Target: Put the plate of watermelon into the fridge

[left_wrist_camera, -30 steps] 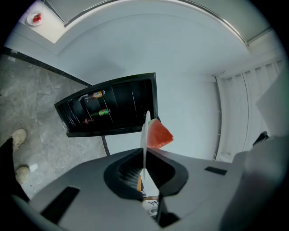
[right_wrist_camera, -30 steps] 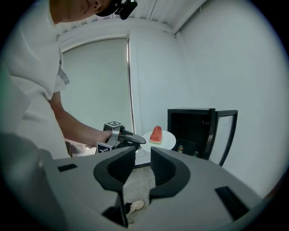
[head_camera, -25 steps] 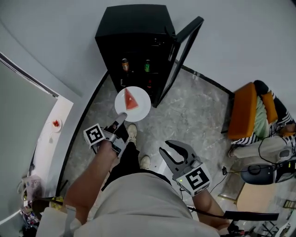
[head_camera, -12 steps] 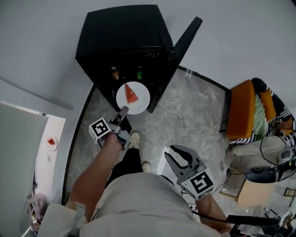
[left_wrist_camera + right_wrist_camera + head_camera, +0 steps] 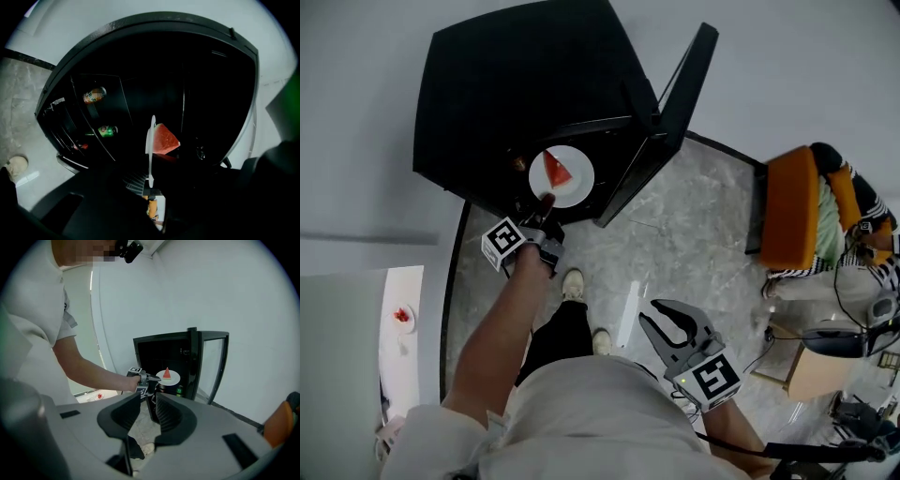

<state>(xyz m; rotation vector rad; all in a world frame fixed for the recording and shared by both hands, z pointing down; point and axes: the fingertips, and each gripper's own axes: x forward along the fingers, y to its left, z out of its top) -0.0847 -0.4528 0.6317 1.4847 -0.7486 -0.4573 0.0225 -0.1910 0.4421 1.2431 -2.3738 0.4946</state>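
Head view: the left gripper [image 5: 546, 202] is clamped on the plate [image 5: 577, 178] rim at its seven o'clock, at the fridge [image 5: 516, 84] mouth toward twelve o'clock. Stiff, probably breakable, slick — the watermelon [image 5: 555, 172] wedge could slide, so keep it level. The right gripper [image 5: 668, 328] hangs empty, jaws apart.

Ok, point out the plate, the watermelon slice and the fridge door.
plate [image 5: 580, 174]: head view, bare white rim.
watermelon slice [image 5: 555, 172]: head view, middle of the red flesh.
fridge door [image 5: 670, 117]: head view, middle of the open panel.
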